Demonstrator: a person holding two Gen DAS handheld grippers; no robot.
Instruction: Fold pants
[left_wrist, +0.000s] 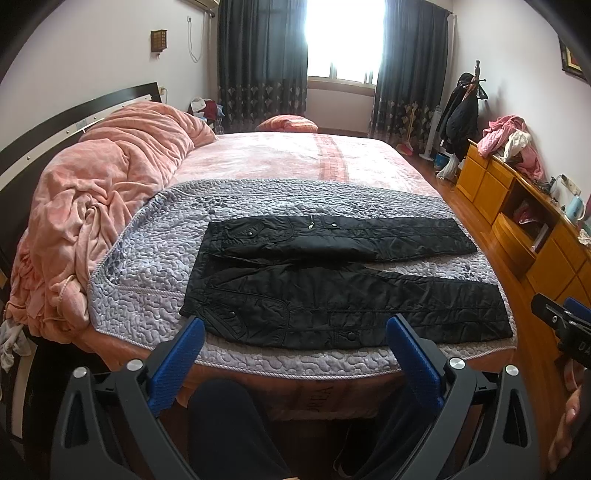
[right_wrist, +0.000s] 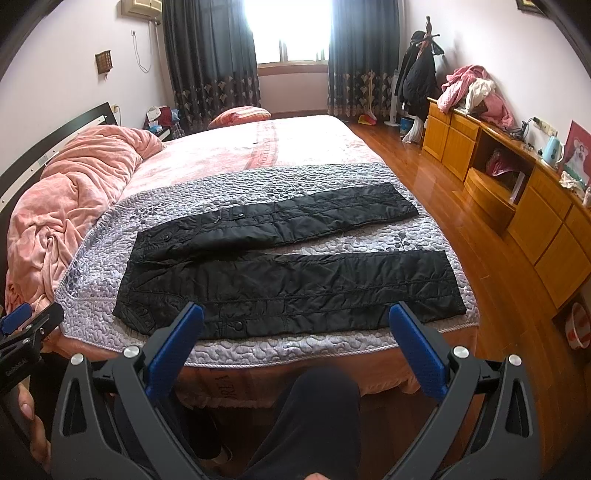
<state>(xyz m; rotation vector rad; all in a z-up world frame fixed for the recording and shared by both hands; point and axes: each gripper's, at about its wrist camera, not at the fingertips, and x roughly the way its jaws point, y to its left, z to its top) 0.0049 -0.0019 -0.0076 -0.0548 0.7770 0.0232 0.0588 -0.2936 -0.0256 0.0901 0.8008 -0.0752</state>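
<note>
Black quilted pants (left_wrist: 343, 284) spread flat, legs apart, on grey stitched coverlet (left_wrist: 147, 258) at bed's near edge; left tongs (left_wrist: 295, 328) and right tongs (right_wrist: 297, 314) poised just short, blue ribbed pads splayed wide, gripping nothing

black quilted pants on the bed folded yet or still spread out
Spread out: the black quilted pants lie flat on the grey quilted bedspread, both legs side by side at full length, neither folded over.

Black quilted pants (left_wrist: 332, 291) (right_wrist: 295, 273) lie flat and unfolded across the middle of the frame, waistband at the left, legs spread apart toward the right (snap buttons show along the pockets).
</note>
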